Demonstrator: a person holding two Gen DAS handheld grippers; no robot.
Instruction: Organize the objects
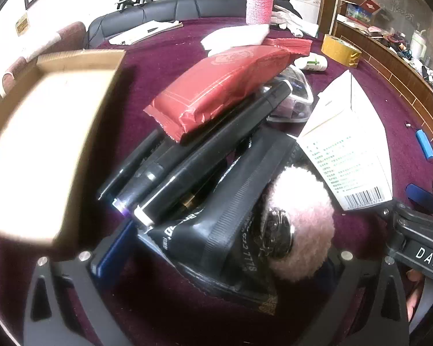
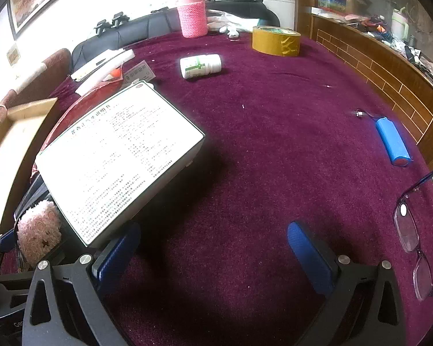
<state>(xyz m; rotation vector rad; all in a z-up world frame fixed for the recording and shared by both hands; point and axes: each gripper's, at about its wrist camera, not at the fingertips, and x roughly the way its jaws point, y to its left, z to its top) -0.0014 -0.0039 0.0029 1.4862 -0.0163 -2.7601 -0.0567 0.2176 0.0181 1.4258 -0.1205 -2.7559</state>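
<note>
Left wrist view
Left gripper (image 1: 216, 262): spread wide over a heap of things; nothing is held.
Heap: a red packet (image 1: 225, 86) is laid on top of three black pens (image 1: 193, 161).
Black pouch (image 1: 233, 210): found under the pens, with a pink fluffy ball (image 1: 303, 216) on it.
White box (image 1: 349, 144): seen leaning at the right of the heap.
Cardboard box (image 1: 52, 132): seen open at the left, just beside the heap.

Right wrist view
Right gripper (image 2: 213, 256): spread wide over bare purple cloth (image 2: 259, 144); nothing is held.
White box (image 2: 118, 155): seen just past the left blue pad (image 2: 117, 255).
Far things: a white bottle (image 2: 200, 65) is seen lying down, with a tape roll (image 2: 275, 41) and a pink cup (image 2: 192, 14) behind it.
Right side: a blue tube (image 2: 392, 141) and glasses (image 2: 412, 239) are seen on the cloth, apart.
</note>
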